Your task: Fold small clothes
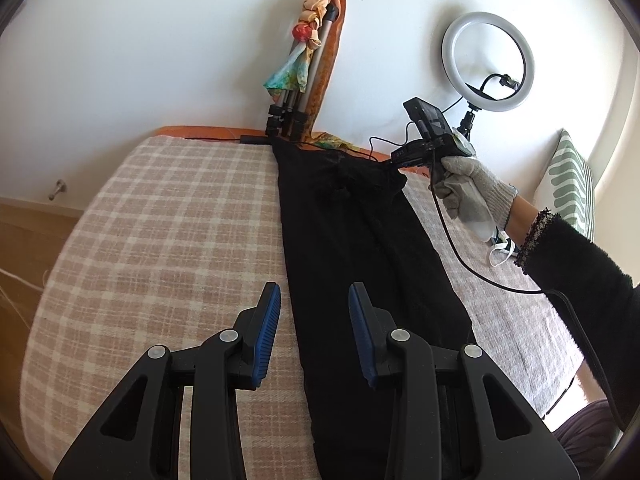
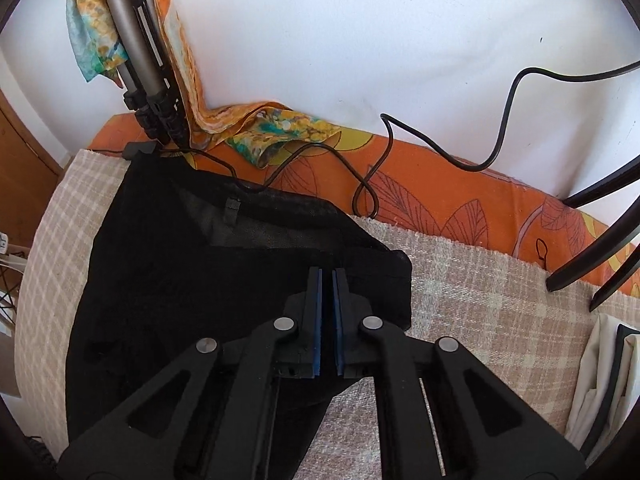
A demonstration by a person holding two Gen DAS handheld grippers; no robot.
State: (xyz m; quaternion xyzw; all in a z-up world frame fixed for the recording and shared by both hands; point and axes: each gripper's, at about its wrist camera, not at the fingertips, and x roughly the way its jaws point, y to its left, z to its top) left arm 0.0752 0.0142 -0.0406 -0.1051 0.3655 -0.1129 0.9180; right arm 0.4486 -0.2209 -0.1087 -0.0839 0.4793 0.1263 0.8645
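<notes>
Where the left gripper (image 1: pixel 314 312) hangs nearest the lens, its two blue-padded jaws stand partly apart, one over the checked blanket (image 1: pixel 160 220) and one over the near end of the single black garment (image 1: pixel 360 248), gripping nothing. That garment lies stretched lengthways on the blanket, running from the near edge to the far end of the bed by the wall. At its far right corner the right gripper (image 2: pixel 327 276), carried by one gloved hand (image 1: pixel 468 188), has its jaws drawn almost together; in the right wrist view the garment's edge (image 2: pixel 240 280) sits between the pads and appears pinched, the corner lifted slightly. One black cable (image 1: pixel 480 272) trails from that gripper over the blanket. Beyond the garment, an orange leaf-patterned sheet (image 2: pixel 440 188) shows at the wall, with one folded tripod (image 1: pixel 296 92) leaning there, a colourful scarf (image 1: pixel 304 52) knotted around it. One ring light (image 1: pixel 488 60) stands to the right, beside one green-patterned cushion (image 1: pixel 572 184). No writing can be read anywhere.
</notes>
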